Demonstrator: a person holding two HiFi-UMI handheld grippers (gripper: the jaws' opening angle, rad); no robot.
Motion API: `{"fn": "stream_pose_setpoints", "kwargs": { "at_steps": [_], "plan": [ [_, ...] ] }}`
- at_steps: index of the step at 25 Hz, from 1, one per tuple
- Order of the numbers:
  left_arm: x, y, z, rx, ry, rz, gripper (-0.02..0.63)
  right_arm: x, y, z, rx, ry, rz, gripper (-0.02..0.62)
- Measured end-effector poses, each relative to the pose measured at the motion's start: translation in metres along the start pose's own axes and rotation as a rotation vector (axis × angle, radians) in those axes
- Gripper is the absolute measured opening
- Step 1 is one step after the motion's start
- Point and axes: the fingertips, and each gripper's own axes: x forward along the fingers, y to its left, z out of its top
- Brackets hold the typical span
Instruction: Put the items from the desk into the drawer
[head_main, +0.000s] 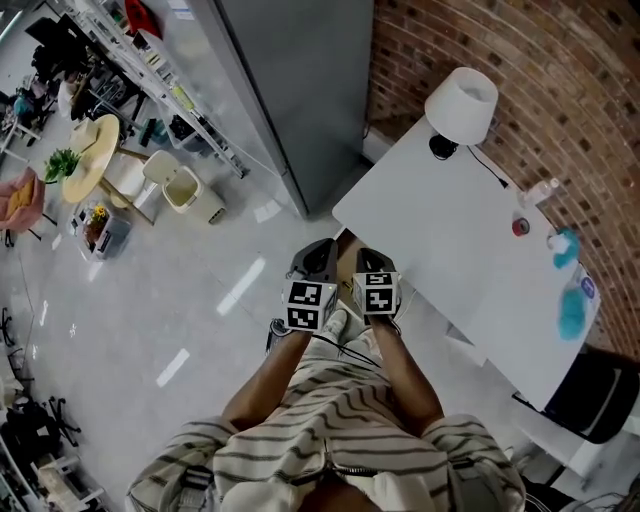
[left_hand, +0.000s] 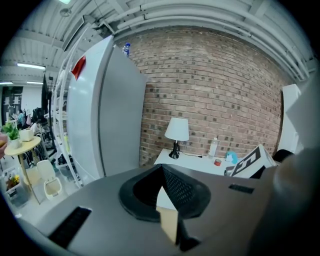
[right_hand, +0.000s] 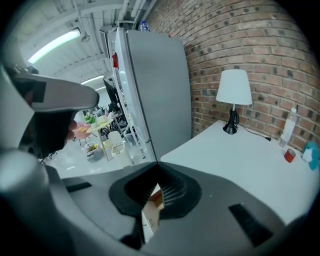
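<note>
Floor side: left hand-held gripper (head_main: 316, 256), jaws together, nothing between them. Just beside it, right hand-held gripper (head_main: 372, 262), likewise closed and empty, at the near corner of the white table (head_main: 430, 210). Along the table's edge by the brick wall: white lamp (head_main: 462, 103), clear bottle (head_main: 540, 192), small red item (head_main: 520, 227), blue bottle (head_main: 573, 305), all well apart from both grippers.
</note>
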Motion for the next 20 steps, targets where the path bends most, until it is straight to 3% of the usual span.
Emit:
{"fn": "stream_pose_setpoints", "kwargs": {
  "at_steps": [20],
  "plan": [
    [-0.006,-0.04,0.093,0.091,-0.159,-0.06,-0.006,-0.101,-0.021,0.135,0.014,-0.363,-0.048,0.012]
  ]
}}
